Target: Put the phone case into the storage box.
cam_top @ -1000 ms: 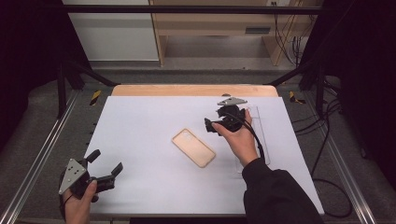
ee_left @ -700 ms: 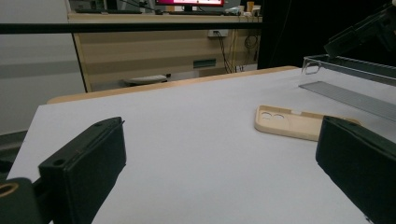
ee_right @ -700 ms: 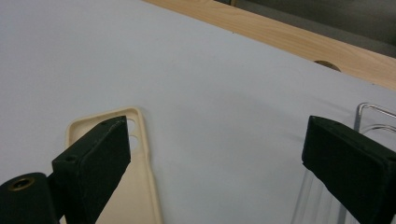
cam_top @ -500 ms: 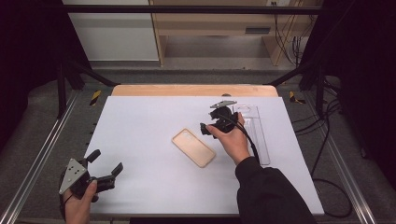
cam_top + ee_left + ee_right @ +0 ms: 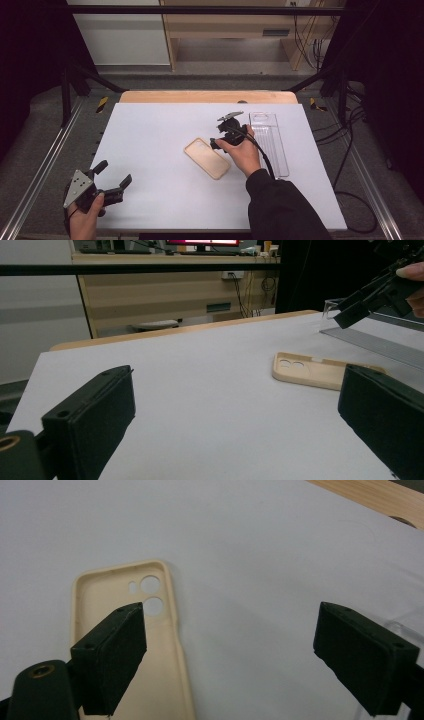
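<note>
White table sheet [image 5: 160, 150] covering the work surface, with a wooden edge strip [image 5: 200, 96] along its far side. Metal rails [image 5: 45, 160] flank the table. Beyond it, a wooden shelf unit [image 5: 230, 35] beside a grey cabinet [image 5: 120, 35]; loose cables [image 5: 350, 165] lie at right.
</note>
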{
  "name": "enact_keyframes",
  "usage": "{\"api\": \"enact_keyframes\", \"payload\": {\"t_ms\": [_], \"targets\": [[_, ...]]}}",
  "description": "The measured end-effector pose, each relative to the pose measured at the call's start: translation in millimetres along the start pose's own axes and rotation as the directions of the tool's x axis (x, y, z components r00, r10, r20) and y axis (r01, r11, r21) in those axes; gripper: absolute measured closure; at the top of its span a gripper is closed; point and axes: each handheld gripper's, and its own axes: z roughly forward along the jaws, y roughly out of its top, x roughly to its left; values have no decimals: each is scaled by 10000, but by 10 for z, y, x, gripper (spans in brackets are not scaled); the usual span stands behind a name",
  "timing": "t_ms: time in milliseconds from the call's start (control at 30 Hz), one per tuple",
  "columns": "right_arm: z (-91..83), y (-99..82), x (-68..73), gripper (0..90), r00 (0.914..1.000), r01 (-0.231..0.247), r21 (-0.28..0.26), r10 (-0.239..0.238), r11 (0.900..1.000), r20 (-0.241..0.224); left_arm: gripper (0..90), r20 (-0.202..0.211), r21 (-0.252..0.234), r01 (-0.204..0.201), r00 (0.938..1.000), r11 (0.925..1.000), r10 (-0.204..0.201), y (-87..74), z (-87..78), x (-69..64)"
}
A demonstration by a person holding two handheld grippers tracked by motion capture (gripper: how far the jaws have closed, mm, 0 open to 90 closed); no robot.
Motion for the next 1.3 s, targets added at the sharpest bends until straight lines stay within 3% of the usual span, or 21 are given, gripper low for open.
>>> {"api": "enact_keyframes", "payload": {"t_ms": [100, 400, 633, 867, 1033, 1300], "targets": [[26, -11, 46, 201, 9999, 73, -47, -74, 10000, -150, 15, -5, -4, 11, 10000, 10000, -11, -1, 0, 1], [91, -94, 223, 495, 9960, 461, -14, -461, 9989, -761, 16, 34, 20, 12, 10000, 10000, -12, -1, 1, -2], [165, -218, 352, 656, 9898, 916, 401, -865, 9950, -1133, 16, 38, 26, 20, 10000, 10000, -20, -2, 3, -1], [162, -250, 420, 877, 9837, 790, 786, -650, 9938, -1677, 16, 42, 23, 19, 10000, 10000, -19, -2, 3, -1], [121, -295, 451, 900, 9824, 583, 956, -401, 9937, -1826, 17, 2, -10, 58, 10000, 10000, -58, -1, -1, 7], [104, -420, 515, 900, 9832, 667, 1452, -402, 9872, -1781, 19, 25, 48, 0, 10000, 10000, 0, -3, 9, 5]]}}
